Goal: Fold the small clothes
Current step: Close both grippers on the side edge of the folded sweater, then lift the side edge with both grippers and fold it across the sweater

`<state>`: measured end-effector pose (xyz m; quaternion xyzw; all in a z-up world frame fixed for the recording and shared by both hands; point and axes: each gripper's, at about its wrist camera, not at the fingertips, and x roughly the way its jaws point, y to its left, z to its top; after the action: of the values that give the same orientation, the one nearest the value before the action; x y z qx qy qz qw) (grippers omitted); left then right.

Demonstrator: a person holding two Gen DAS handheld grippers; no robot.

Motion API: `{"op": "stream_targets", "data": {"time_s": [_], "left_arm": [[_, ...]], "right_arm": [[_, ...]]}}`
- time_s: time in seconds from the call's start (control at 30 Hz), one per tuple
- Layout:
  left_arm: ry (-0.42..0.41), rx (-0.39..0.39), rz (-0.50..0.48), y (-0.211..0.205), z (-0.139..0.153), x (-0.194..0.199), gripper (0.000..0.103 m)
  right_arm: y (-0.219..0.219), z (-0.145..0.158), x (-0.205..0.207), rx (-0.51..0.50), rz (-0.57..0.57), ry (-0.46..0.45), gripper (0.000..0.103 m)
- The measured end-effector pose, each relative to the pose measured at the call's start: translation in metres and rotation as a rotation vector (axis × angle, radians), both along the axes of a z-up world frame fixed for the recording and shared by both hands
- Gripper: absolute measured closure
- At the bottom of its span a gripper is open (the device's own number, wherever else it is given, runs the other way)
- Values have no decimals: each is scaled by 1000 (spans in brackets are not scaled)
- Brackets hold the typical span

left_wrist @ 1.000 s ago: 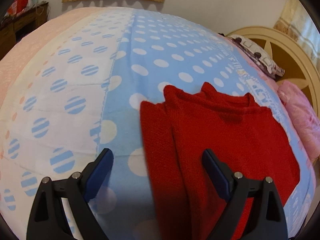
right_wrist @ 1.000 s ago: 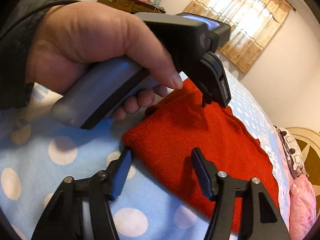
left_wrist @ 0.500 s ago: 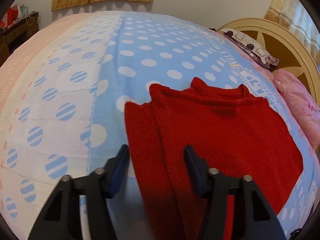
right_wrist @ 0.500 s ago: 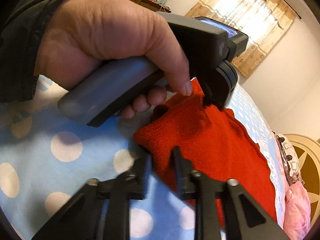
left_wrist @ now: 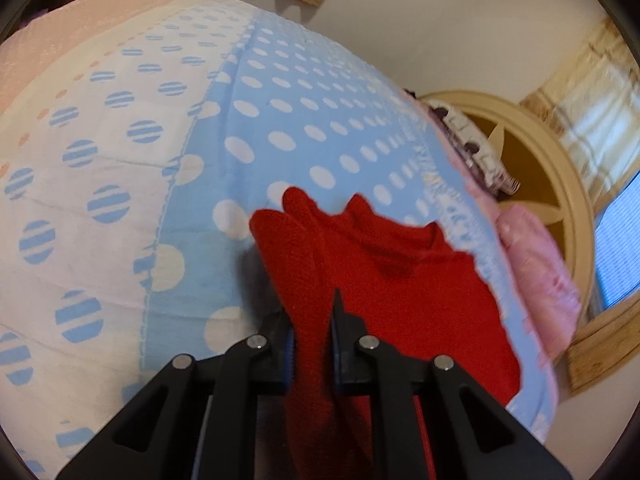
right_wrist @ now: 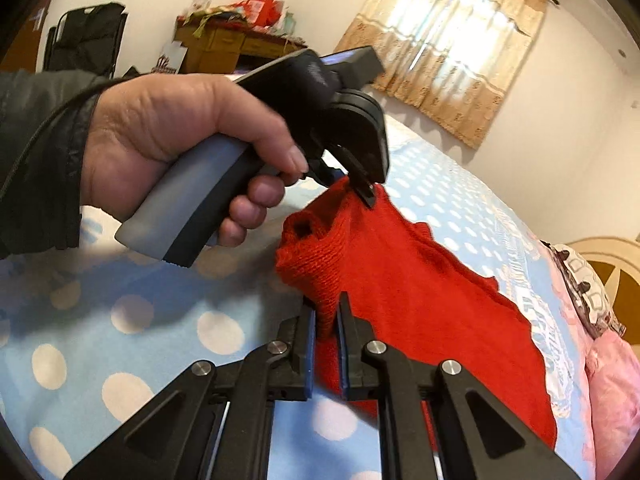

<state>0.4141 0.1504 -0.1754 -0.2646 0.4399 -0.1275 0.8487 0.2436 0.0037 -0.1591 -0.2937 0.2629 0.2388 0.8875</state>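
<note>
The sweater (left_wrist: 404, 276) hem is pinched by both the left gripper (left_wrist: 312, 340), just closed, and the right gripper (right_wrist: 326, 330); it should be lifted evenly, probably toward the collar.

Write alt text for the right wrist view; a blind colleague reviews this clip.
The right gripper is shut on a corner of a red knitted garment on a polka-dot blue bedspread, while the left gripper, in a person's hand, pinches another corner.

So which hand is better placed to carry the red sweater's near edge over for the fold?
Neither alone: left gripper and right gripper each pinch the red sweater, so probably both together.
</note>
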Motion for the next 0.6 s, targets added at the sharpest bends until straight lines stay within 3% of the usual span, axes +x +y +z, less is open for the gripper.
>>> {"op": "stream_targets", "data": {"time_s": [0.23,0.6], "left_arm": [[-62,-91,6,-15,31,4,89],[-119,-89,-49,-74,73,20,89]], "right_arm": [[-39,28,-2,98,-65,-36,97],[-101,44,2,218,-164,-53,97]]}}
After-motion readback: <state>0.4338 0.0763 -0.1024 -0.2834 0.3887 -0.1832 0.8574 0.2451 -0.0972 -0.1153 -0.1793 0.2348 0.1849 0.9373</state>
